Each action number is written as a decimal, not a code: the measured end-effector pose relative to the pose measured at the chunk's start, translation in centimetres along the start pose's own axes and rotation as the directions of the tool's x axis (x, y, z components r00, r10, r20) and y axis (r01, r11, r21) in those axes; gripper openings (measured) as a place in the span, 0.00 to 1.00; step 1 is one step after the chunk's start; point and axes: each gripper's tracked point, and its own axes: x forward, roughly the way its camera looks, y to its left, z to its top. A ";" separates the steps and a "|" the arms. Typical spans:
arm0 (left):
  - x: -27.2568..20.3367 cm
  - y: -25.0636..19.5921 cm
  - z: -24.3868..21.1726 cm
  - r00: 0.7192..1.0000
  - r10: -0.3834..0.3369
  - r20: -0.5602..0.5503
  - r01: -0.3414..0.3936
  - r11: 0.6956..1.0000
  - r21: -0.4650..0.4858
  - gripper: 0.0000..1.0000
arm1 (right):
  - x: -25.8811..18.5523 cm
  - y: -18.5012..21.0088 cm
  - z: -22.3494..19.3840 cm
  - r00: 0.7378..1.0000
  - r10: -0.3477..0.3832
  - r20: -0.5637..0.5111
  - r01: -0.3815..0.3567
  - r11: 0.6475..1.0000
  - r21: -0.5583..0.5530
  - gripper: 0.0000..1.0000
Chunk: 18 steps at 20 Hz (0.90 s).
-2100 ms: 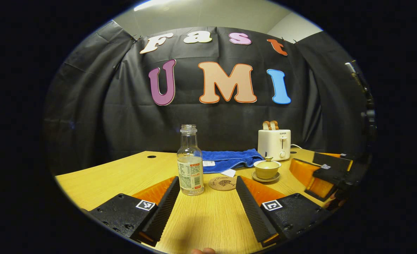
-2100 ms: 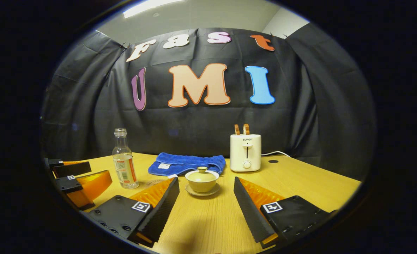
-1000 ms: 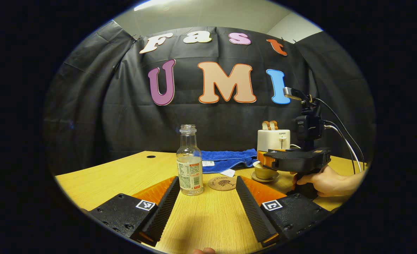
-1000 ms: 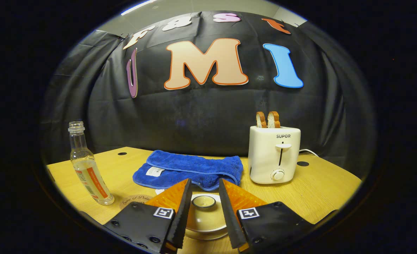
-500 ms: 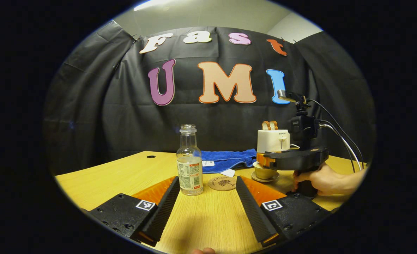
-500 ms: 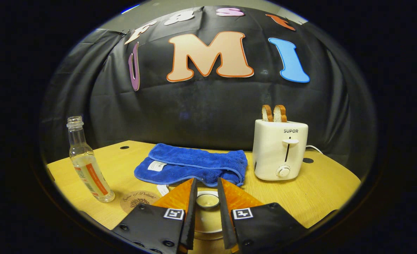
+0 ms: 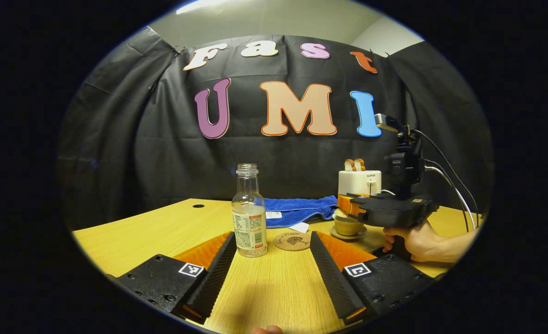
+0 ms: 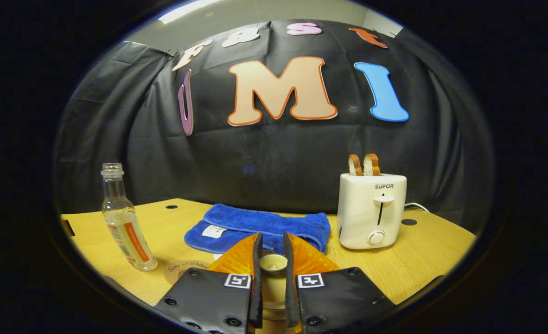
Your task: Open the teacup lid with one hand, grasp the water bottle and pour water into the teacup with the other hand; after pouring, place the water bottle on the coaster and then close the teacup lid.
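Observation:
A clear, uncapped water bottle (image 7: 249,218) with a little water stands on the wooden table, just ahead of my left gripper (image 7: 272,237), which rests open and low. A round cork coaster (image 7: 292,241) lies right of the bottle. Farther right sits the yellow teacup (image 7: 348,227) on its saucer, with my right gripper (image 7: 347,204) over it, held by a hand (image 7: 415,241). In the right gripper view, my right gripper (image 8: 271,242) is shut on the lid's knob (image 8: 273,262). I cannot tell whether the lid has left the cup. The bottle (image 8: 125,227) and coaster (image 8: 181,271) lie to the left.
A folded blue towel (image 8: 260,227) lies behind the cup. A white toaster (image 8: 371,211) holding two bread slices stands at the back right, with its cord behind it. The towel (image 7: 297,208) and toaster (image 7: 360,182) are behind the coaster. Bare table (image 7: 162,232) stretches left.
My right gripper came forward over the teacup, narrowed around the lid knob and shut on it, then rose slightly. My left gripper and the bottle stayed still.

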 end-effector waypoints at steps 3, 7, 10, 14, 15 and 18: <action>0.0 0.0 -0.1 1.000 0.000 0.001 0.000 1.000 0.000 0.94 | -0.7 0.3 -0.1 1.000 0.021 -0.010 -0.021 1.000 0.001 0.22; 0.0 0.2 -0.1 1.000 0.009 -0.001 -0.009 1.000 0.002 0.93 | -3.0 -0.1 0.0 1.000 0.019 -0.010 -0.019 1.000 -0.001 0.22; 0.0 0.6 0.0 1.000 0.026 0.000 -0.026 1.000 0.004 0.93 | -5.7 -0.6 0.2 1.000 0.019 -0.007 -0.019 1.000 -0.001 0.22; 0.4 1.0 0.0 0.999 0.050 0.002 -0.050 0.999 0.006 0.93 | -9.9 -1.8 0.4 1.000 0.020 -0.005 -0.020 1.000 -0.001 0.22; 0.7 1.1 0.0 0.998 0.056 0.002 -0.056 0.998 0.006 0.93 | -10.9 -2.2 0.5 1.000 0.016 -0.003 -0.016 1.000 -0.002 0.22; 1.9 1.7 -0.1 0.997 0.081 0.002 -0.081 0.997 0.008 0.94 | -13.6 -3.5 0.7 1.000 0.005 -0.001 -0.005 1.000 -0.001 0.22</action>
